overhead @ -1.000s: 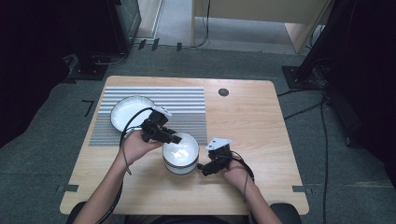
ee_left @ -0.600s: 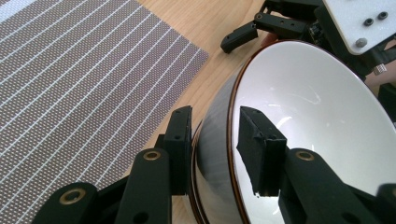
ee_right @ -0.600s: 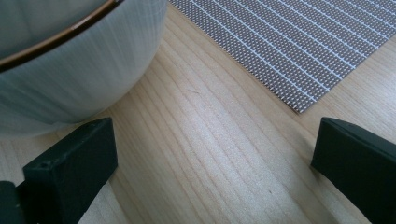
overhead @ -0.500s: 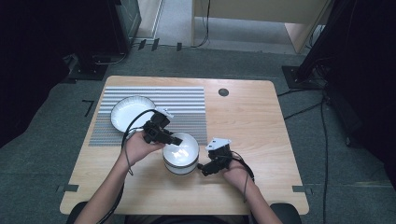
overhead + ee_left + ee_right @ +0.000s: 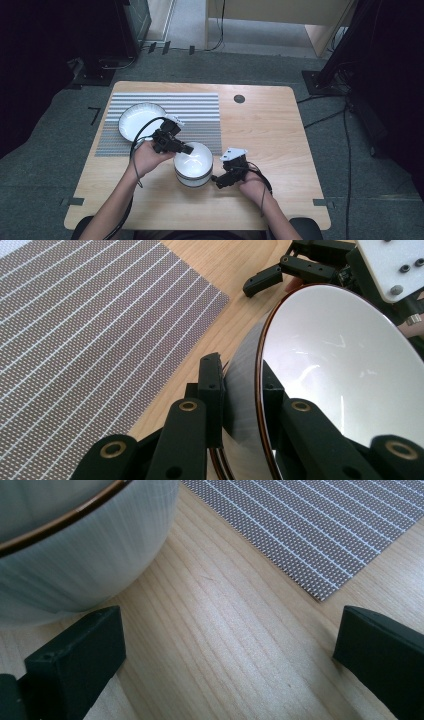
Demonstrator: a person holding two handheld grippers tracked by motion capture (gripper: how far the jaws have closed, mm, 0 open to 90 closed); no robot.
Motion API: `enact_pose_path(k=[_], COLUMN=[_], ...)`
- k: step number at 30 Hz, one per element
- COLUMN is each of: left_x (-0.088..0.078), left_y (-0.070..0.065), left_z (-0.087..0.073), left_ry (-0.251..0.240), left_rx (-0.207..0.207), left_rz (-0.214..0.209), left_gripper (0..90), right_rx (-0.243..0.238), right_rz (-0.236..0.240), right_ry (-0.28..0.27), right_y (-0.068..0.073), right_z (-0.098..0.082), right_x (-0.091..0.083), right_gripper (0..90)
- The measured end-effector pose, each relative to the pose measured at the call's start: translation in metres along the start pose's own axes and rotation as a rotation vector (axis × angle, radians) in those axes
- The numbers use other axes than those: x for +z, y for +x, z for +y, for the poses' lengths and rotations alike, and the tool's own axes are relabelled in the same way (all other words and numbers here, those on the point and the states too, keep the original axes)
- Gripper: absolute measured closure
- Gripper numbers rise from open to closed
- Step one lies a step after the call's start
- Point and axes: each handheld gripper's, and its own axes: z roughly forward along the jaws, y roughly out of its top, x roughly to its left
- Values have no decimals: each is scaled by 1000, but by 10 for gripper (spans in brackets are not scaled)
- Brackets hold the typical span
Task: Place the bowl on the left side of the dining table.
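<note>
A white bowl (image 5: 194, 161) with a thin brown rim stands on the wooden table near its front edge. My left gripper (image 5: 188, 148) comes in from the bowl's upper left and is shut on the bowl's rim. In the left gripper view one jaw lies against the outer wall and the other inside the bowl (image 5: 340, 365), so the left gripper (image 5: 241, 377) pinches the wall. My right gripper (image 5: 219, 180) rests low at the bowl's right side, open. In the right gripper view its jaws stand wide apart over bare wood, with the bowl (image 5: 75, 550) just past the left one and the right gripper (image 5: 230, 630) holding nothing.
A white plate (image 5: 140, 119) lies on the striped grey mat (image 5: 200, 107) behind and left of the bowl. A small dark round hole (image 5: 239, 98) sits near the table's far edge. Bare wood stretches to the right of the mat.
Hardly anything: my left gripper has edged slightly toward the bowl along its rim. The bowl and the right gripper stay where they were.
</note>
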Motion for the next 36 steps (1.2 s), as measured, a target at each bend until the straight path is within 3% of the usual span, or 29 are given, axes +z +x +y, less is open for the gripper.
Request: enact_pose_path(k=[14,18,26,36], left_x=[-1,-1,-3,-6], left_y=[2,6,2,3], left_z=[-1,-1,1,2], left_ry=[-5,-7,0,-14], left_rx=[2,-17,-6,-13], left_rz=[-12,-48,-23,-72], left_gripper=[803,792,792,792], right_rx=[0,0,-1,-1], right_rz=[0,0,0,-1], right_ry=[0,0,0,-1], right_y=[0,0,0,0], right_z=[0,0,0,0], right_x=[0,0,0,0], right_gripper=[0,0,0,0])
